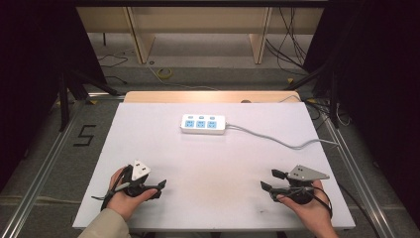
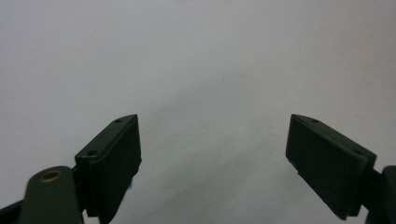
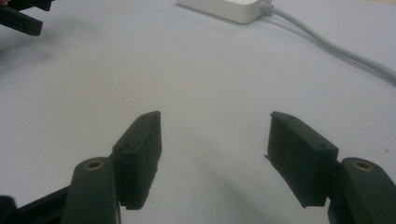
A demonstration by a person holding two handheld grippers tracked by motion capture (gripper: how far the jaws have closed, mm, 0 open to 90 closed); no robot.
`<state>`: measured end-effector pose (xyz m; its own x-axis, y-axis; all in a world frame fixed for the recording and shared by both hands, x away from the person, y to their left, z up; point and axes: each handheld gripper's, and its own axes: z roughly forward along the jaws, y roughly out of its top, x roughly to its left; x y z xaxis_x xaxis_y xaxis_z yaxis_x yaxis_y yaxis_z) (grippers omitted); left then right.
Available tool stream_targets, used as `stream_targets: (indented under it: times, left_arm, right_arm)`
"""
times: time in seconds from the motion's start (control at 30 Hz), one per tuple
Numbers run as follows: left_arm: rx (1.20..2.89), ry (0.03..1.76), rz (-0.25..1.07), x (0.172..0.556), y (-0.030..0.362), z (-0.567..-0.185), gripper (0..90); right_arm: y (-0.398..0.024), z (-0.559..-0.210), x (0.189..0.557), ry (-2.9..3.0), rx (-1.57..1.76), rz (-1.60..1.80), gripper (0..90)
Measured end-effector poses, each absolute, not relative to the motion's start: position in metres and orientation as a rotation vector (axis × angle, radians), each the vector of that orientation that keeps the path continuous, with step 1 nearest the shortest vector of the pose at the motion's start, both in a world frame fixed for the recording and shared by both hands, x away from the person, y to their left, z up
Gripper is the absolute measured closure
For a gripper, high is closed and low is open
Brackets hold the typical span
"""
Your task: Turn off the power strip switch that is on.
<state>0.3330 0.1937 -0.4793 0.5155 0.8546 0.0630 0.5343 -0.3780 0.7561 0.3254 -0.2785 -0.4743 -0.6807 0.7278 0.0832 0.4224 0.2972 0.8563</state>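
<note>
- My left gripper [image 1: 159,188] rests low on the near left of the white table [image 1: 218,163], jaws spread wide with nothing between them; in the left gripper view I see bare table surface between my pads [image 2: 116,158].
- My right gripper [image 1: 272,181] sits at the near right, jaws also wide apart and empty, pointing inward toward the middle of the table.
- The thing nearest my reach is the white power strip [image 1: 202,124], lying flat toward the far side of the table, well apart from both grippers. Its grey cable [image 1: 277,139] trails off to the right edge. In the right gripper view its corner [image 3: 224,8] shows ahead of my jaws, with the cable running off to the right.
- I judge the step in hand to be the approach. To do it well I would carry the right gripper forward, keep the jaws wide, and line them up across the strip's narrow sides rather than its length.
- I would stay off the cable so it does not drag the strip askew.
- Both my hands grip from behind, wrists low, forearms entering from the near edge; a light sleeve [image 1: 106,225] covers my left arm.
</note>
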Motion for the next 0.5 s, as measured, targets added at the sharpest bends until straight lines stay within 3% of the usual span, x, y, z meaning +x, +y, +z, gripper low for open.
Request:
stream_targets:
  times: [0.5]
  left_arm:
    - [2.075, 1.149, 0.614, 0.3379, 0.1934, -0.4750, 18.9]
  right_arm:
    - [-0.2763, -0.4745, 0.3252, 2.257, 1.038, 1.323, 36.0]
